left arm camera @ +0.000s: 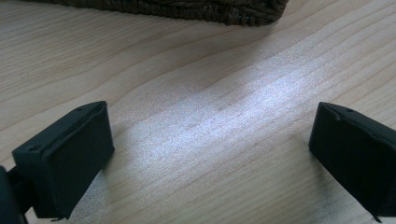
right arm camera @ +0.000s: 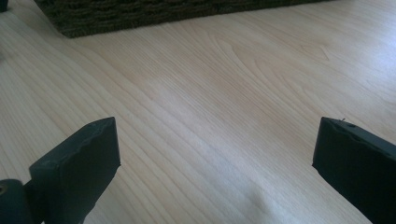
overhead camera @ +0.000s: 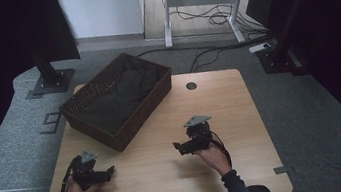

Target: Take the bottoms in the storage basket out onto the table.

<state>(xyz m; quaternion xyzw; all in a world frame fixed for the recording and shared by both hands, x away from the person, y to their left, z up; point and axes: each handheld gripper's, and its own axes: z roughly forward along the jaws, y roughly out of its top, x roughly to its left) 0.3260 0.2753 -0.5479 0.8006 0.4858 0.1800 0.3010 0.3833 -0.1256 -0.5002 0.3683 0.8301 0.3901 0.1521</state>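
well, pale wood table [overhead camera: 221, 109] under me, grain running long, round grommet hole [overhead camera: 191, 86] at far edge. grey carpet around, white-legged desk [overhead camera: 200, 1] and loose cables behind, dark curtains both sides. one woven basket [overhead camera: 118, 101] on table's far left, dark cloth [overhead camera: 118, 96] inside. two grippers: my left gripper [overhead camera: 111, 170] near front-left edge, right gripper [overhead camera: 176, 147] mid-table, both jaws wide apart, nothing between.

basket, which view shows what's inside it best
The high view: the whole basket with dark cloth inside. The left gripper view catches just its lower woven edge, the right gripper view its side wall.
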